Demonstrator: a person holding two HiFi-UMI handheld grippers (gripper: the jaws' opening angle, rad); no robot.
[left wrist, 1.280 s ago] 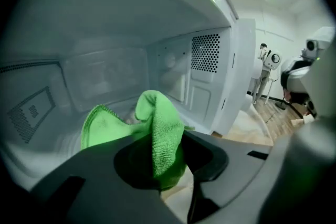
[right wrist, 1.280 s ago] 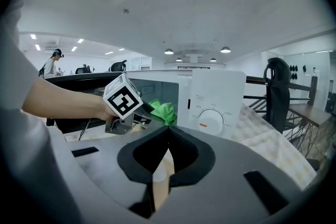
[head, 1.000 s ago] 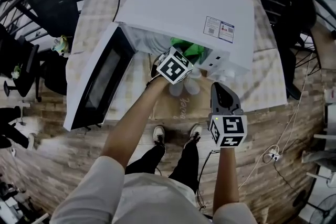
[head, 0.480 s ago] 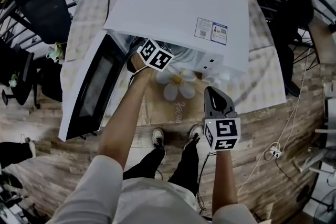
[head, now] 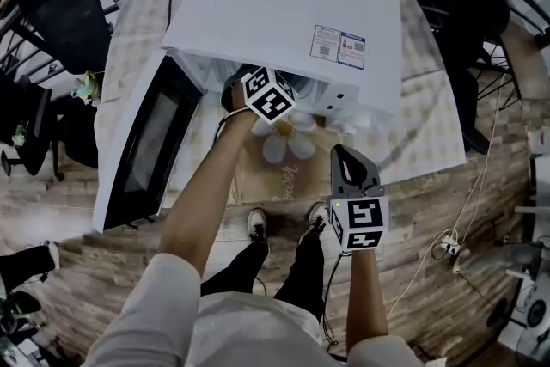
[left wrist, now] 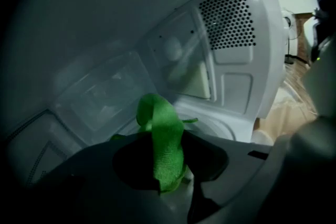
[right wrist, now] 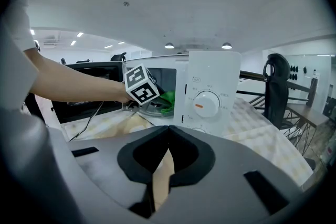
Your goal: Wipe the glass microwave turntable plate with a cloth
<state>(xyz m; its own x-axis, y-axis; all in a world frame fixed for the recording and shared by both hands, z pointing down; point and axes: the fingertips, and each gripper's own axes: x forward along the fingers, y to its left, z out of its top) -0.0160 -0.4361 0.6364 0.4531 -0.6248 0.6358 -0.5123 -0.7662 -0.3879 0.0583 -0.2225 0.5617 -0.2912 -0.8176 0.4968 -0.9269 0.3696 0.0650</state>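
Note:
My left gripper (left wrist: 167, 164) reaches into the open white microwave (head: 284, 13) and is shut on a green cloth (left wrist: 164, 141), which sticks up between the jaws. Just beyond the cloth the glass turntable plate (left wrist: 212, 124) lies on the cavity floor, faint and only partly seen. The right gripper view shows the left marker cube (right wrist: 141, 84) at the cavity mouth, with the cloth (right wrist: 167, 99) on the plate (right wrist: 149, 109). My right gripper (head: 339, 152) hovers in front of the microwave, outside it. Its jaws are shut with nothing between them.
The microwave door (head: 142, 146) hangs open to the left. The control panel with its dial (right wrist: 208, 104) is on the right of the cavity. A flower-print mat (head: 288, 142) lies on the checkered tablecloth (head: 434, 125) before the oven. A black chair (head: 77, 9) stands far left.
My left gripper with the cloth moved left inside the cavity, then back a little to the right. The cloth, seen at the cavity mouth a second ago, is now under the oven top. The right gripper barely shifted.

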